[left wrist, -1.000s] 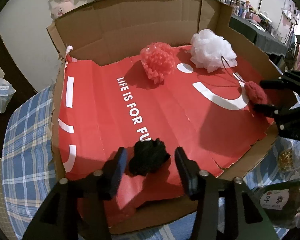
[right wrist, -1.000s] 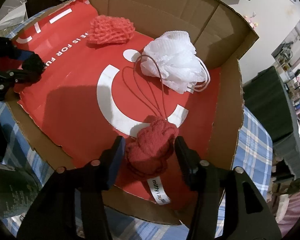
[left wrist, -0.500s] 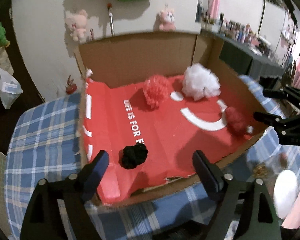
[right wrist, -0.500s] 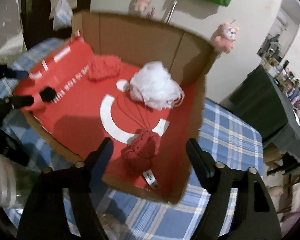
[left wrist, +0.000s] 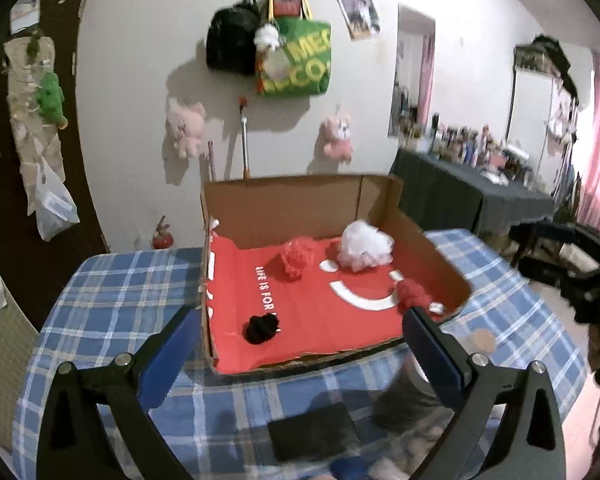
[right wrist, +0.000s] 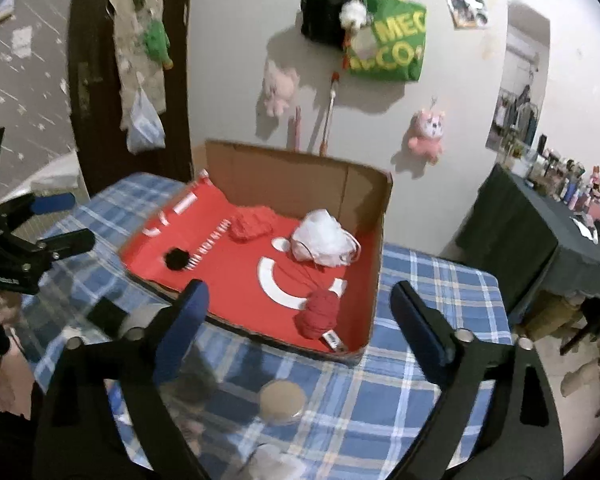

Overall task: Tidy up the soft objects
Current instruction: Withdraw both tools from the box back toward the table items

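Observation:
A cardboard box (left wrist: 300, 186) with a red liner holds all the soft things. A black soft ball (left wrist: 262, 328) lies near its front left, a red mesh puff (left wrist: 298, 256) and a white mesh puff (left wrist: 364, 250) sit at the back, and a dark red knitted ball (left wrist: 412, 294) rests front right. My left gripper (left wrist: 299, 314) hovers above and in front of the box, its jaws opening wide with nothing between them. My right gripper (right wrist: 298, 287) is likewise drawn back from the knitted ball (right wrist: 318, 314), its jaws opening and holding nothing.
The box stands on a table with a blue plaid cloth (right wrist: 428, 280). In front of the box lie a round lid (right wrist: 282, 402), a dark flat pad (left wrist: 314, 436) and blurred plastic items. Plush toys and a green bag (left wrist: 296, 60) hang on the wall; a dark side table (right wrist: 540, 248) stands right.
Both grippers let go, the left of the black ball and the right of the knitted ball. Each opened wide and pulled back and up out of the box. The balls stay put.

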`<state>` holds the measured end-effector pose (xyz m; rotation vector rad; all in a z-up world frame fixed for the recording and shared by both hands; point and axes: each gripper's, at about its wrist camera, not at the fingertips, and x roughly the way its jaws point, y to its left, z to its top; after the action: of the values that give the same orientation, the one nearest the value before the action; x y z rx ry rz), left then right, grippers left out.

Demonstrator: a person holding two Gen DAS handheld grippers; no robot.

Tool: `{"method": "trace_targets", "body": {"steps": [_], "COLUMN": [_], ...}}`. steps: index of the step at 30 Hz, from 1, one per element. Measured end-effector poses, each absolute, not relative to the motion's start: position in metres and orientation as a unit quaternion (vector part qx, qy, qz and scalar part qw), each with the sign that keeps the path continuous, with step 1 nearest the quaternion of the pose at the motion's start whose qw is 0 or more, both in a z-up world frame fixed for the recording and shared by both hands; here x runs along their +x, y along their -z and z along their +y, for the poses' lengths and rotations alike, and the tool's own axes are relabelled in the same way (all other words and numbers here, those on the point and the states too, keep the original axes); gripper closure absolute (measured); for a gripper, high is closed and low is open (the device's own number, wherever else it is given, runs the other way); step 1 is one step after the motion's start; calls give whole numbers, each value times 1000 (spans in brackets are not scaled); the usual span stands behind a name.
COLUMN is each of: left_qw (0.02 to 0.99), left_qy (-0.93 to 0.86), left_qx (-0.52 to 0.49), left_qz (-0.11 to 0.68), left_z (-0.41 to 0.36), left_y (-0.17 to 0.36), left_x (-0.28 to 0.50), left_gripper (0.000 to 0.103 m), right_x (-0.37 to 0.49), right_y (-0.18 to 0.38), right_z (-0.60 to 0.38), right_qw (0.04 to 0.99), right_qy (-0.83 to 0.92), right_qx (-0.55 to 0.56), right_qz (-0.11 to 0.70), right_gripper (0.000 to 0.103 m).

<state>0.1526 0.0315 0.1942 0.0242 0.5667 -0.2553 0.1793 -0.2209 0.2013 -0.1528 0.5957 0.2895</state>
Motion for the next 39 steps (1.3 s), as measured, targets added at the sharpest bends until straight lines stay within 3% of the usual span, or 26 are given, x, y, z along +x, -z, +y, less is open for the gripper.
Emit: {"method": "trace_targets", "body": {"steps": [9, 21, 39], "left_qw": [966, 970, 951], "left_qy": [126, 104, 96], "left_qx": [2, 2, -23], "left_qz": [227, 220, 295], "left_z": [23, 1, 9], "left_y": [-186, -137, -80], "left_x": [77, 23, 37], "left_gripper": [0, 0, 0], "right_x": [100, 28, 41], "right_y": [-201, -143, -64], "right_z": [-223, -226, -221], "right_qw": [965, 981, 963], "right_qy": [-131, -67, -48], "right_qx": [-32, 4, -1], "right_qz": [226, 182, 265], "right_gripper": [6, 5, 5]}}
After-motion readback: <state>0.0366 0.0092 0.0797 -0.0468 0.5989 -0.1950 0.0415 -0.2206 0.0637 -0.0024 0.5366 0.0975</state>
